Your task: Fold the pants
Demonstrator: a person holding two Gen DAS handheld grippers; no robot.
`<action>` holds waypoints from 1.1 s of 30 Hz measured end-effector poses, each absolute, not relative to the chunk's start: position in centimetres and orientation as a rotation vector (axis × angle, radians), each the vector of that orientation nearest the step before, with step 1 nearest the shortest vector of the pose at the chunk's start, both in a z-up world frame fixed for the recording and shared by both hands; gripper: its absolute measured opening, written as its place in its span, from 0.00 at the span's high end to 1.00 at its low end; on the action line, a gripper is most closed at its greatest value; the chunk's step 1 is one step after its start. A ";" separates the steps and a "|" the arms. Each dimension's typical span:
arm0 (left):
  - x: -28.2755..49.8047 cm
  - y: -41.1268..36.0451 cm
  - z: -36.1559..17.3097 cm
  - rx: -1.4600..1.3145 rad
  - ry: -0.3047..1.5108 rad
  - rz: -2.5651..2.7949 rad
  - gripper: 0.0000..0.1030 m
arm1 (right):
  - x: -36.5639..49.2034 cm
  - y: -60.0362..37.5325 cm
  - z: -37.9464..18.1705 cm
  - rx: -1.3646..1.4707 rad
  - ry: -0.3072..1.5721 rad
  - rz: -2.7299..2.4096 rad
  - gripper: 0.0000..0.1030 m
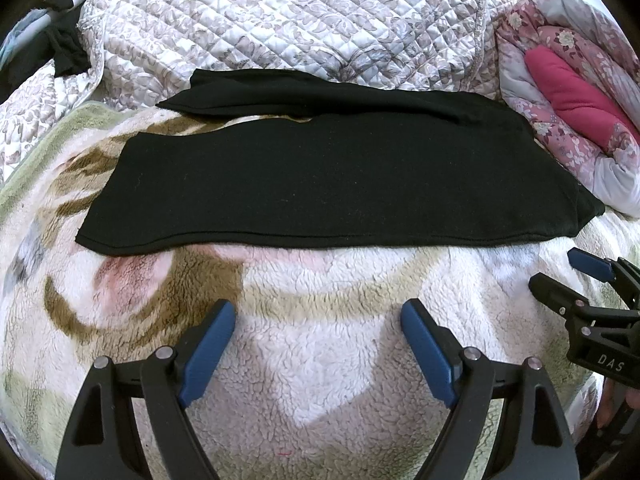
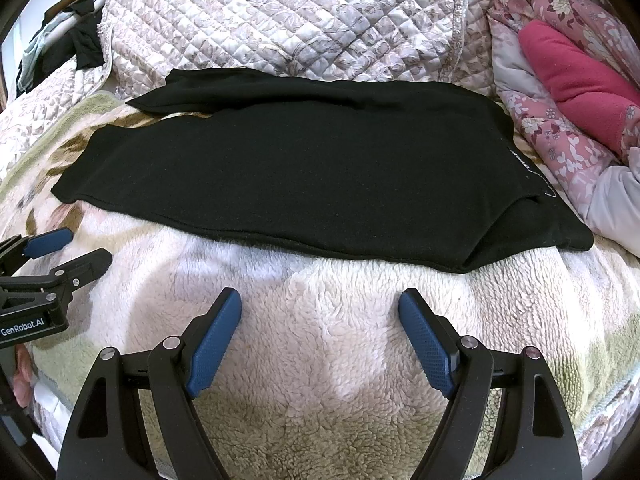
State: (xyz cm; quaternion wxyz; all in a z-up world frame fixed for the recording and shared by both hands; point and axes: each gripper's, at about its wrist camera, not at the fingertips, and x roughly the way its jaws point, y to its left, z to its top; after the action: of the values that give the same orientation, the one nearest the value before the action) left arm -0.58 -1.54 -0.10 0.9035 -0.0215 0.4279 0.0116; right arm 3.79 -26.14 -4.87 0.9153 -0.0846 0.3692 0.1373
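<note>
In the left wrist view, the black pants (image 1: 320, 176) are laid flat across a fleece blanket (image 1: 320, 360), with the waist end toward the right and the two legs extended to the left. The far leg (image 1: 280, 92) is partly separated from the near one, and a narrow gap is seen between them near the left end. The left gripper (image 1: 318, 314) is positioned above bare blanket, near the pants' front hem but apart from it; its blue-padded fingers (image 1: 208, 352) are spread wide and nothing is held. The right gripper (image 1: 576, 276) is seen at the right edge, just beside the waist corner, with its jaws parted and empty. A quilted cover (image 1: 300, 20) is located behind the pants, and a pink floral bundle (image 1: 572, 100) at the right. In the right wrist view, the pants (image 2: 300, 176) are again spread on the blanket (image 2: 340, 340), and a small white label (image 2: 528, 164) is visible at the waist end. The right gripper (image 2: 320, 308) is held over the blanket near the hem, with fingers (image 2: 428, 344) wide apart and nothing between them. The left gripper (image 2: 76, 250) is seen at the left edge, open and empty, near the leg end. The quilted cover (image 2: 300, 20) and the bundle (image 2: 572, 80) are located beyond the pants.
</note>
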 end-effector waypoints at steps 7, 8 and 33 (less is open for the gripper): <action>-0.6 -1.5 -0.1 -0.044 0.884 0.024 0.15 | 3.8 -26.1 -4.9 -0.175 0.760 0.283 0.22; -0.6 -1.4 -0.1 -0.044 0.884 0.024 0.15 | 3.8 -26.1 -4.9 -0.175 0.760 0.282 0.22; -0.7 -1.7 -0.1 -0.044 0.882 0.024 0.14 | 4.0 -26.5 -4.6 -0.178 0.763 0.283 0.22</action>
State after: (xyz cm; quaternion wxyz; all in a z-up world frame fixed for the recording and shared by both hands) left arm -0.72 -1.73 -0.07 0.9040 -0.0211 0.4269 0.0117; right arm 4.02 -26.53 -4.58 0.9145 -0.0865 0.3704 0.1376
